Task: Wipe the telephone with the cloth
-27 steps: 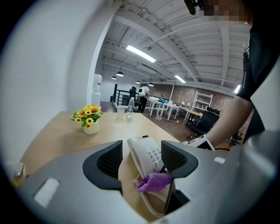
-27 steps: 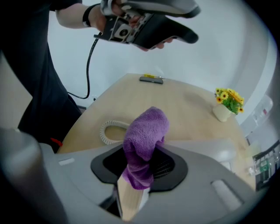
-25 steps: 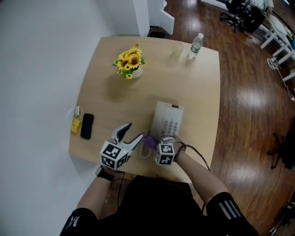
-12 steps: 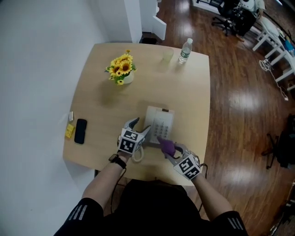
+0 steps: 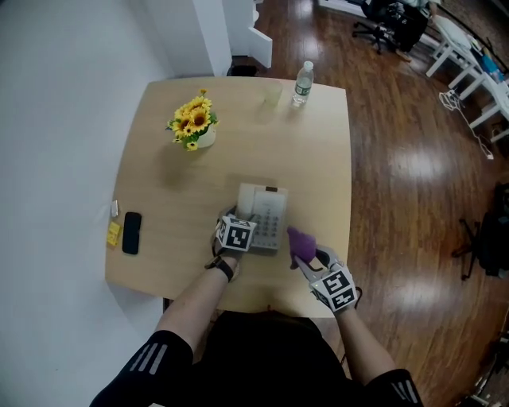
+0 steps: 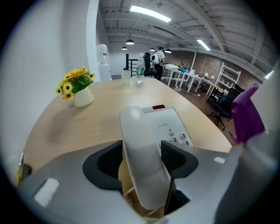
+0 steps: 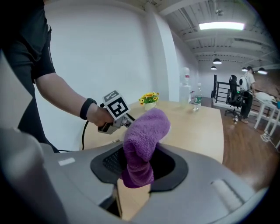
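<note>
Sunflower pot [image 5: 193,127], water bottle [image 5: 301,83], black phone [image 5: 131,233]

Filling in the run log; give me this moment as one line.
left claw: open, astride handset | right claw: shut on cloth, off telephone | wiping: not yet begun

I see the white telephone [image 5: 263,216] lying flat, handset [image 6: 141,162] cradled; the purple cloth [image 7: 145,131] sits bunched in my right gripper [image 7: 139,169].

An open office — swivel chairs [image 5: 394,20], white desks [image 5: 461,48], ceiling strip lights [image 6: 150,13].
</note>
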Demonstrator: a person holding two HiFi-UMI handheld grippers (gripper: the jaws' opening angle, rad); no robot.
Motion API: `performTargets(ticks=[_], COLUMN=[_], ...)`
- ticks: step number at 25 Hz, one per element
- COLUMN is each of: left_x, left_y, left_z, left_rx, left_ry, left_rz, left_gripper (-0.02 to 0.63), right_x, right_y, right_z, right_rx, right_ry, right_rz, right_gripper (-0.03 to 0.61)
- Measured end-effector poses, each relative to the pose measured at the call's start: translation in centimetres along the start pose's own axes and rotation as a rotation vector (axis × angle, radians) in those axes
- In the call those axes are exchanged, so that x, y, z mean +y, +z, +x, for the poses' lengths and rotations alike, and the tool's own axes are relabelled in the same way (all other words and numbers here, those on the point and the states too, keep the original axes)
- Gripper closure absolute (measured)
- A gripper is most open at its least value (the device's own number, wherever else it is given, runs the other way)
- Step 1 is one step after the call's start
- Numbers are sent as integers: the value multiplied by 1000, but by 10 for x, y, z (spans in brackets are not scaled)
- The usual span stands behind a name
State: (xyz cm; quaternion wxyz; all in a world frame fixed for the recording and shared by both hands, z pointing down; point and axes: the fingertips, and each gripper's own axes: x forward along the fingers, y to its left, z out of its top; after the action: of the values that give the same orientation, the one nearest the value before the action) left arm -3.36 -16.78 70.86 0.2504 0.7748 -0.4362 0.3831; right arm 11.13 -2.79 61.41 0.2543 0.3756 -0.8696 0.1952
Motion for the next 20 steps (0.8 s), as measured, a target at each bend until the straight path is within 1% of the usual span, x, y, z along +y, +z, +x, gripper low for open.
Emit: performTargets(ticks=[2,4,8,10,12,15,17,20], left_x=[2,3,3,4,5,5,6,5], left_y=[-1,0,0,0,0,-3,-4,1], left_z=[2,4,6,7,7,6,2,-10], left_rx=[-1,-3,2,0,-6,-15,-20,-54], left_ry=[30,54,84,92,85,43,29,-5], left_rz=[-15,-27,-25,-41,-68,-107,-115,-112], left_gripper=[364,370,371,371,382,388,391,399], right_x=[-2,-2,-1,0,1,2,1,0], right_y=[0,-1,-4,-4,-3,-2,-1,3], right_z=[-1,-2,-2,-1,0,0,-1,-1], right_rx=[-4,-3,5,4,2,-1,-5,-12], right_ry=[-5,-5,10,16,22,28,28,27], right_rz=[7,12,9,14,14,7,6,7], right_gripper=[433,433,433,433,433,433,433,433])
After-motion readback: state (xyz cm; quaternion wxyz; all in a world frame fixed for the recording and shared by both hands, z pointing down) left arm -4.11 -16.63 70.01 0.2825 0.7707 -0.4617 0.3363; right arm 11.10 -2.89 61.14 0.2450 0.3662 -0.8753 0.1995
